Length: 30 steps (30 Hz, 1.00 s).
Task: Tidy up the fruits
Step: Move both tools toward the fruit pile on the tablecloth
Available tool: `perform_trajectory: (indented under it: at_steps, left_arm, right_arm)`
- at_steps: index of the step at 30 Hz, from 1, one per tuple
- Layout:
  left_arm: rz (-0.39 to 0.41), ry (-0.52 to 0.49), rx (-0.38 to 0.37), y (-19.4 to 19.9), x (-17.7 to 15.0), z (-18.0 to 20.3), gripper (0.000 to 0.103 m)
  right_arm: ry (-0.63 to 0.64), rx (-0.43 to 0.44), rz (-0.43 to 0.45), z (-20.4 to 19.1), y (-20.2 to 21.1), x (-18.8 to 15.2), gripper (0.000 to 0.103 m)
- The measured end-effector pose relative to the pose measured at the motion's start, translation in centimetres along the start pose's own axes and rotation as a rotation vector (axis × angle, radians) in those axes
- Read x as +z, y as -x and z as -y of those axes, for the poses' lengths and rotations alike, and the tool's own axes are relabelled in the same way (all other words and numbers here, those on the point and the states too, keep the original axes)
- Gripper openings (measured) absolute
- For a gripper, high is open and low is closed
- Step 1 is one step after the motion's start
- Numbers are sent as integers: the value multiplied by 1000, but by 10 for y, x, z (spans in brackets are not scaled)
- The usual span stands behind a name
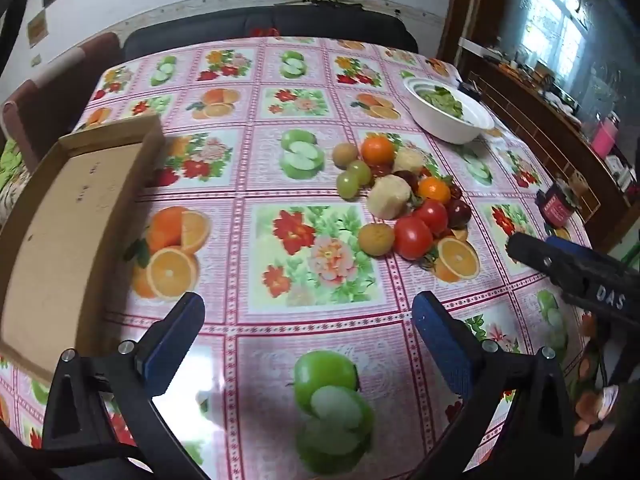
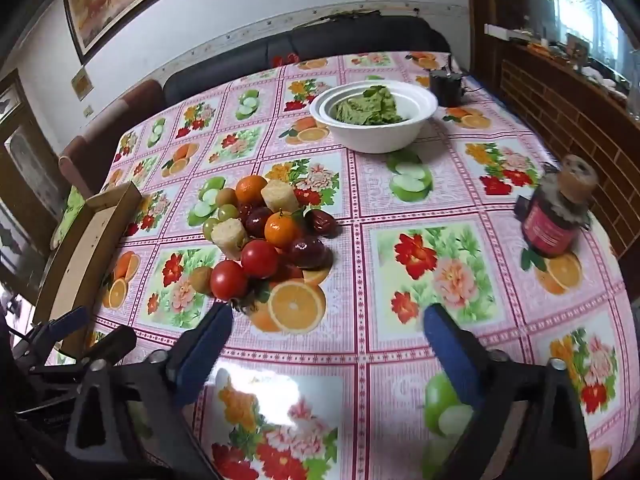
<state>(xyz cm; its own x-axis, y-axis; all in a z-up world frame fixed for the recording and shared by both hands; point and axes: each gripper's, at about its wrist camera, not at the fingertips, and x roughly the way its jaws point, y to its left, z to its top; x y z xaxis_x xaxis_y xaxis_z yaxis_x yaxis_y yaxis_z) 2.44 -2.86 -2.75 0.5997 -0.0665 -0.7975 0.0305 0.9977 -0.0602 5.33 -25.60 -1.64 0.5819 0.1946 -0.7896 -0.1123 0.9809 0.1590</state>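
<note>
A pile of fruit [image 1: 404,196] lies on the patterned tablecloth: two red tomatoes [image 1: 413,237], two oranges [image 1: 378,150], green grapes [image 1: 349,184], two pale peeled pieces [image 1: 389,197], brown kiwis [image 1: 376,239] and dark red fruits. The pile also shows in the right wrist view [image 2: 260,232]. A shallow cardboard box [image 1: 68,216] lies at the left, empty. My left gripper [image 1: 308,332] is open and empty, near the table's front, short of the pile. My right gripper [image 2: 328,340] is open and empty, just right of the pile's front.
A white bowl [image 2: 376,136] with green leaves stands behind the fruit. A dark red jar [image 2: 556,216] stands near the table's right edge. A small dark object [image 2: 446,86] sits at the far right. Sofa and chairs lie beyond the table; a brick ledge runs on the right.
</note>
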Motion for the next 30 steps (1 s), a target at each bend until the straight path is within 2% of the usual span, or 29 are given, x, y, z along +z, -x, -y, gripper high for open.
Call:
perform_trajectory:
  at_steps: [3,5,9,18,30]
  left_arm:
    - [-13,-21,13,-9,3,5,103]
    - [-26,-25,-6,-16,7,6,103]
    - [-30,-27,-2,-26,14,9,103]
    - [-25,0,71,-37,21,4,103]
    - [-17,2,61,-41,27,1,103]
  right_arm:
    - [10,20,-21,0,-10,5,89]
    - [23,53,-35,3,-18,8,87]
    - [63,47,-53,1,-29,11,78]
    - [77,58,-71,1,-44,18,77]
    - [110,43,-69,-6,-51,22,76]
